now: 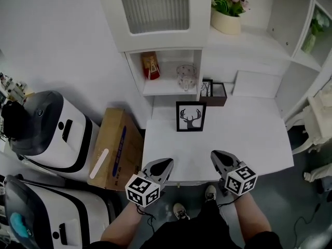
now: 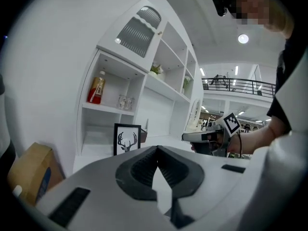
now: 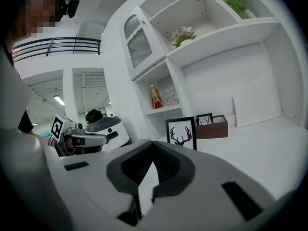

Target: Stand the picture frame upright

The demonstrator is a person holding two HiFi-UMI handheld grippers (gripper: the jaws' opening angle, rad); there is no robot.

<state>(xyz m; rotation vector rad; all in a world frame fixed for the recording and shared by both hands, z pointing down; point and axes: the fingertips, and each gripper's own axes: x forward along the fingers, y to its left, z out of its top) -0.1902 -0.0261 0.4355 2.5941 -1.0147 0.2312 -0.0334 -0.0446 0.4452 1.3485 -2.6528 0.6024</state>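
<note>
A black picture frame [image 1: 190,116] with a deer-antler print stands upright on the white table [image 1: 259,139], toward its back left. It also shows in the left gripper view as the frame [image 2: 127,139] and in the right gripper view as the frame [image 3: 181,133]. My left gripper [image 1: 165,163] hovers at the table's front edge, shut and empty. My right gripper [image 1: 217,155] hangs beside it to the right, also shut with nothing held. Both are well short of the frame. Each gripper sees the other: the right gripper [image 2: 188,137] and the left gripper [image 3: 111,137].
A brown wooden box [image 1: 217,94] with a small framed picture [image 1: 207,87] sits behind the frame. A white board [image 1: 257,83] leans at the back. The shelf holds a red bottle [image 1: 150,65], a glass [image 1: 186,77] and a flower pot [image 1: 226,15]. A cardboard box [image 1: 115,147] and white machines [image 1: 52,128] stand left of the table.
</note>
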